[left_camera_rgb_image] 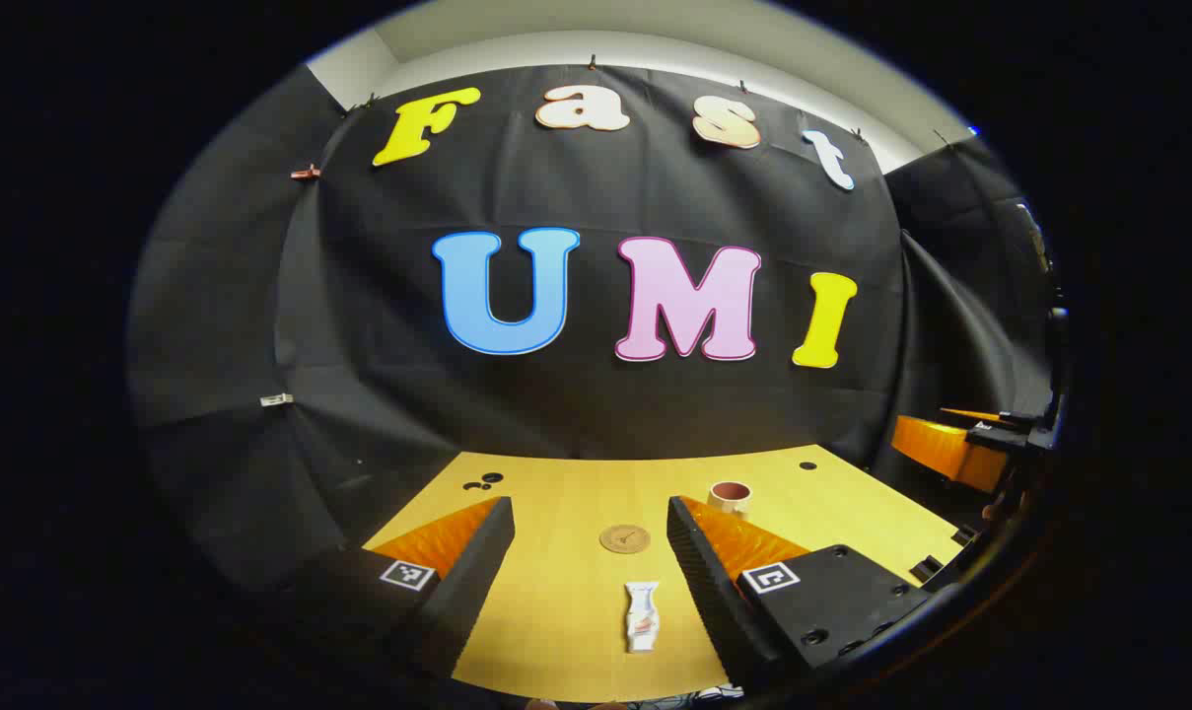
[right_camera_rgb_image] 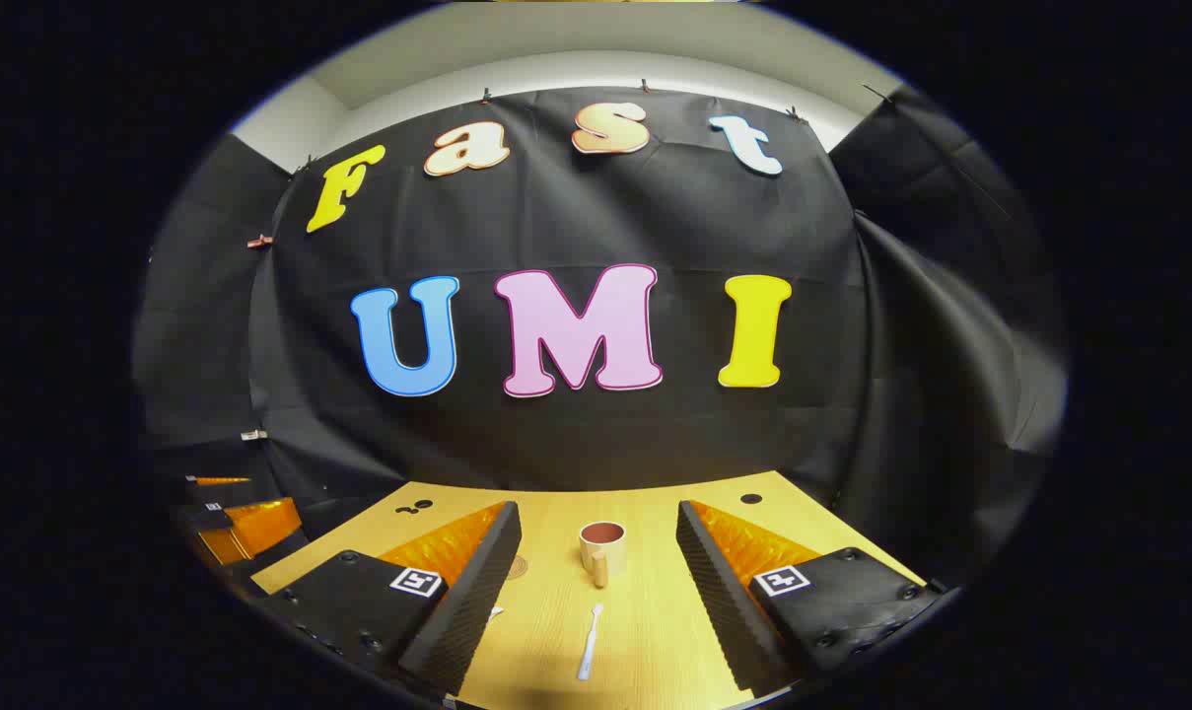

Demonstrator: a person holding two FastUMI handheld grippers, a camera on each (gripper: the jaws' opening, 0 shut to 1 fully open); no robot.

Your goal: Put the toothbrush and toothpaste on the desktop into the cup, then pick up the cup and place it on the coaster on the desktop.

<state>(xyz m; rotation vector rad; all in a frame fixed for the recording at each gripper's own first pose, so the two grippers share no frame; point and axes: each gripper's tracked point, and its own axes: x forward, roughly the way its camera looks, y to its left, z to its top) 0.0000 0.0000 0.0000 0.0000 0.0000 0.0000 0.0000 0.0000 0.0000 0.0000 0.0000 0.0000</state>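
In the left gripper view a white toothpaste tube (left_camera_rgb_image: 642, 616) lies on the wooden desktop (left_camera_rgb_image: 566, 582) between my left gripper's (left_camera_rgb_image: 588, 528) open fingers, with nothing gripped. Beyond the tube lies a round coaster (left_camera_rgb_image: 624, 538), and a cream cup (left_camera_rgb_image: 730, 495) stands farther right. In the right gripper view a white toothbrush (right_camera_rgb_image: 590, 641) lies on the desktop (right_camera_rgb_image: 645, 631) between my open right gripper's (right_camera_rgb_image: 598, 528) fingers. Its handle points toward the cup (right_camera_rgb_image: 601, 548), which stands upright just beyond. The coaster (right_camera_rgb_image: 517, 566) peeks out past the left finger. The other gripper (right_camera_rgb_image: 236, 523) appears at far left.
Dark round holes mark the desktop's far edge (left_camera_rgb_image: 807, 464) and far left corner (left_camera_rgb_image: 482, 482). Black cloth walls close the booth behind and on both sides. The right gripper (left_camera_rgb_image: 960, 444) hovers off the table's right edge in the left gripper view.
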